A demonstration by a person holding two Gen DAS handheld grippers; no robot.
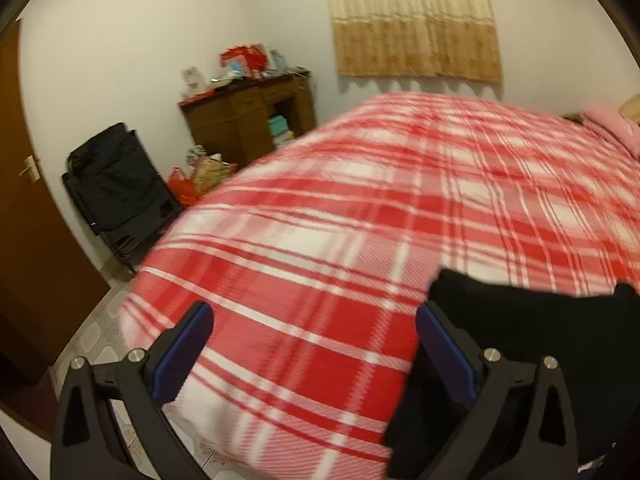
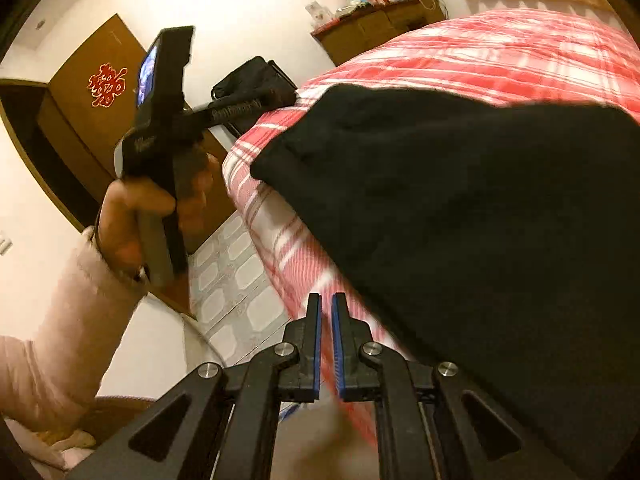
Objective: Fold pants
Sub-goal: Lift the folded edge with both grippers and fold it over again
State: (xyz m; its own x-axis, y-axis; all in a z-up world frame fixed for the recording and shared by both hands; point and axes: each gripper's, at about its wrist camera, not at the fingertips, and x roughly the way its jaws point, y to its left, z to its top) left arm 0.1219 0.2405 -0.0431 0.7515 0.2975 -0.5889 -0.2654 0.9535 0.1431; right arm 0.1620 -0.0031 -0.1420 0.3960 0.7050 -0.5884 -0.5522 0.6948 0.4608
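Observation:
Black pants point(image 2: 480, 220) lie bunched on the near corner of a bed with a red and white plaid blanket point(image 2: 500, 52). My right gripper point(image 2: 326, 300) is shut with nothing between its blue pads. It hangs just off the bed's edge, to the left of the pants and not touching them. In the left wrist view the pants point(image 1: 540, 328) fill the lower right. My left gripper point(image 1: 314, 320) stands wide open over the blanket point(image 1: 360, 200), and its right finger point(image 1: 444, 340) sits at the edge of the pants. A hand point(image 2: 132, 216) in a pink sleeve holds the left gripper's handle.
A wooden cabinet point(image 1: 256, 116) with clutter on top stands against the far wall. A black folded chair point(image 1: 116, 188) and bags sit beside it. There is a brown door point(image 1: 24, 240) on the left, a tiled floor point(image 2: 236, 280) beside the bed, and a pink pillow point(image 1: 616, 128) at the far right.

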